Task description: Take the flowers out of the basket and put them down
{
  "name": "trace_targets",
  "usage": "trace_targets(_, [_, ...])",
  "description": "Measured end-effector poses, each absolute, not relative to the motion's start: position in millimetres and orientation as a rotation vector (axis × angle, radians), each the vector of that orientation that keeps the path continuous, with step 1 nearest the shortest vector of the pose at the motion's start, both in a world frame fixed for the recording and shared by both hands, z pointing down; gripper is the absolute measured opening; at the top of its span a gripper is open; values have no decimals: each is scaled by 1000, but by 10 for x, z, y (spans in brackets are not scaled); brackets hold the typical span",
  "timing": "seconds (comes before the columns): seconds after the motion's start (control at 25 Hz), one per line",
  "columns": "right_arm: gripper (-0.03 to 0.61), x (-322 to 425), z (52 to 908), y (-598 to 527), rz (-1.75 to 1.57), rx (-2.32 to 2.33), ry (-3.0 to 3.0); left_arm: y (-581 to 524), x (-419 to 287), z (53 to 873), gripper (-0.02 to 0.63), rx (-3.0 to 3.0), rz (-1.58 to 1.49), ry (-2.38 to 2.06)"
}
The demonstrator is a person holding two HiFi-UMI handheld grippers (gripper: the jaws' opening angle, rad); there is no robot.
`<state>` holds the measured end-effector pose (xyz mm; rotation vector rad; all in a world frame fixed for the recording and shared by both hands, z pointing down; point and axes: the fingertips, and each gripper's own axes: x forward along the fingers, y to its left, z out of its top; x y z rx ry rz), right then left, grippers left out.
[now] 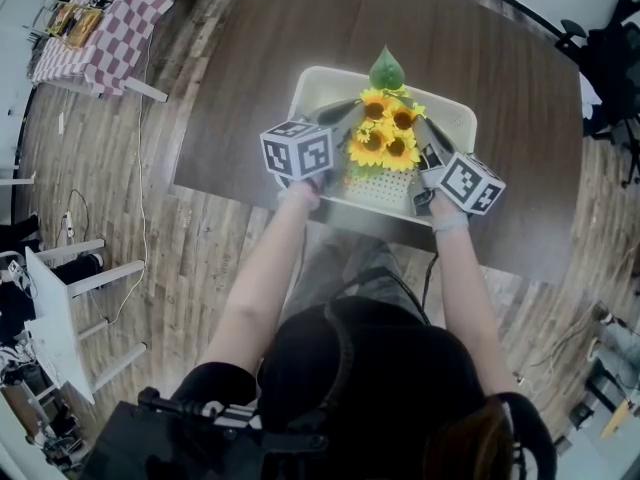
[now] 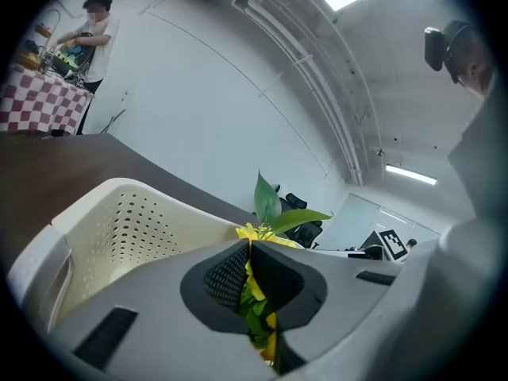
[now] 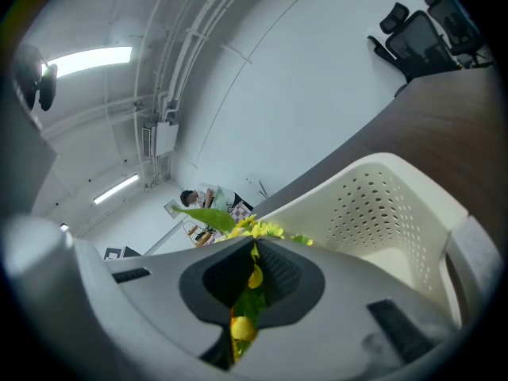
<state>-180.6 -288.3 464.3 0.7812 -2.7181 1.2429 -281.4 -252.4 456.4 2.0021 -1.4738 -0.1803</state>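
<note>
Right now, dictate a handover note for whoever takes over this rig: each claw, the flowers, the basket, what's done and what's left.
Left claw: shut on the flowers, gripping leaves and petals.
Right claw: shut on the flowers from the other side.
Flowers: a sunflower bunch, upright in the cream basket on the dark table.
Done: both grips made.
Left: lift the bunch out of the basket and put it down on the table.

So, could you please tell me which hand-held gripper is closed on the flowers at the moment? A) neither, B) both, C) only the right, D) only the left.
B: the left hand-held gripper and the right hand-held gripper each have their jaws pinched together on petals and leaves of the flowers.
</note>
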Motion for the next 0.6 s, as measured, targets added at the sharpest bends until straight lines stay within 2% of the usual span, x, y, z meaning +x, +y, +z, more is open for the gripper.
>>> trace_targets(0.6, [5, -1782, 4374, -2784, 1236, 772, -2812, -2453, -2781, 4334, -3, 2066, -175, -1493])
